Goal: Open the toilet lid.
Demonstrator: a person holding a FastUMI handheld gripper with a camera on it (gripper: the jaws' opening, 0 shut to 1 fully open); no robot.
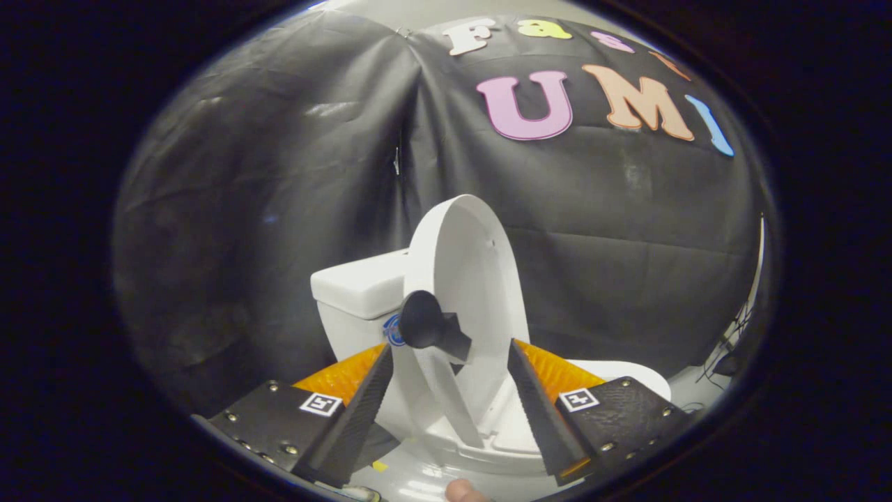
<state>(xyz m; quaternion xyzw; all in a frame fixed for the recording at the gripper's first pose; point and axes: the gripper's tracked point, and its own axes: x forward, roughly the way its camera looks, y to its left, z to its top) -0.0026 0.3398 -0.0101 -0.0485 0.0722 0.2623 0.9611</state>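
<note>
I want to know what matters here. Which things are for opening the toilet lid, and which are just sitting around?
For the job:
- toilet lid, raised nearly upright
- black knob on the lid, between the open fingers, untouched
- gripper
- toilet bowl

Just around:
- toilet tank
- cables by the wall
- fingertip under the gripper

The white toilet lid (465, 279) stands raised, nearly upright, against the cistern on the far left. A black knob (425, 324) sticks out from its near edge.
</note>
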